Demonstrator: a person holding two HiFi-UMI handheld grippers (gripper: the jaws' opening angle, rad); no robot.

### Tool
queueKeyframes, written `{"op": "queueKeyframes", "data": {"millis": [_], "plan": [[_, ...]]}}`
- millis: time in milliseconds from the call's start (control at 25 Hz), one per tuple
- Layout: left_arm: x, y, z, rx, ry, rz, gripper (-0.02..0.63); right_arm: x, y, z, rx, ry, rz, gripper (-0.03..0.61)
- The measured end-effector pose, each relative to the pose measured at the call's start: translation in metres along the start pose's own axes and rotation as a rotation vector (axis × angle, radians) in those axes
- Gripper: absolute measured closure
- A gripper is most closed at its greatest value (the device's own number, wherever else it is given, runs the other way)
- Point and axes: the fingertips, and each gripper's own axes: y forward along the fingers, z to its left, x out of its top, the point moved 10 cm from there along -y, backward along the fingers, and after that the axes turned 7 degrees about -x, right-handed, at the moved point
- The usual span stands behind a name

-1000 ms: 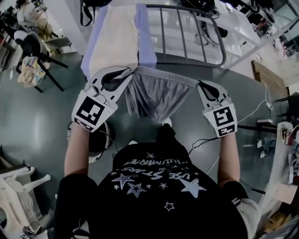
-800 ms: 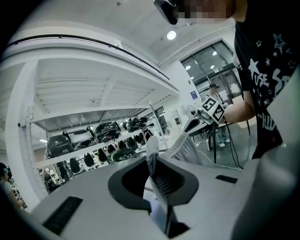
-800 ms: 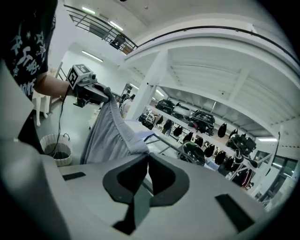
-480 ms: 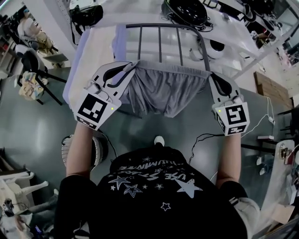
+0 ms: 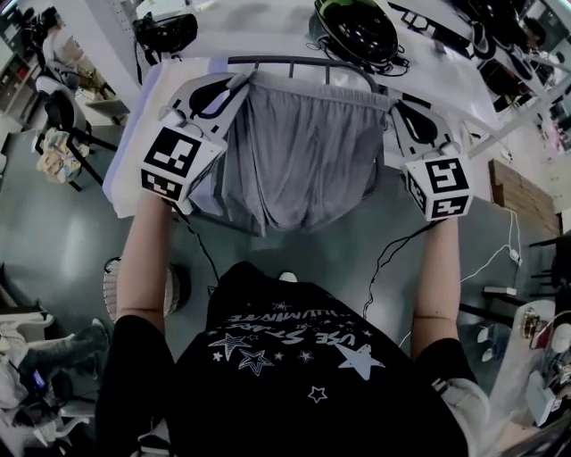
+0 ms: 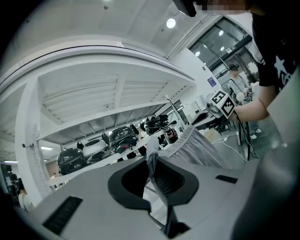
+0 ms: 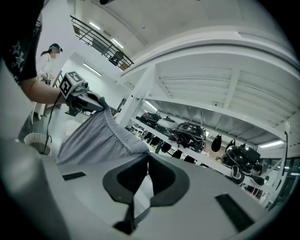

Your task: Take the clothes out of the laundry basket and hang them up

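Grey shorts (image 5: 290, 161) hang stretched in front of the rack (image 5: 294, 61); left gripper (image 5: 241, 82) and right gripper (image 5: 393, 98) each clamp a waistband end. Only the gripper views show cloth pinched between the jaws.

It was a research lab or workshop in a large hall, not a home. A long white table (image 5: 259, 27) carried black helmet-like headsets (image 7: 190, 132) (several with leads attached). A loose cable (image 5: 500, 256) trailed over the polished grey-green floor (image 5: 62, 241). A railed upper gallery (image 7: 101, 41) and tall glass partitions (image 6: 220, 44) closed the room, and another person (image 7: 47, 63) stood farther off.
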Motion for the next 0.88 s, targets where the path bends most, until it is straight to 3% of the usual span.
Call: {"op": "queueKeyframes", "data": {"millis": [240,640,880], "plan": [[0.001,0.027,0.020,0.007,0.024,0.039,0.568,-0.001,0.033,-0.017,-0.047,-0.011,0.011,0.563],[-0.025,0.112,0.093,0.001,0.032,0.065,0.566,-0.002,0.130,-0.057,-0.104,-0.013,0.074,0.563],[-0.064,0.160,0.134,-0.039,0.008,0.097,0.566,-0.020,0.202,-0.062,-0.102,-0.008,0.151,0.563]]}}
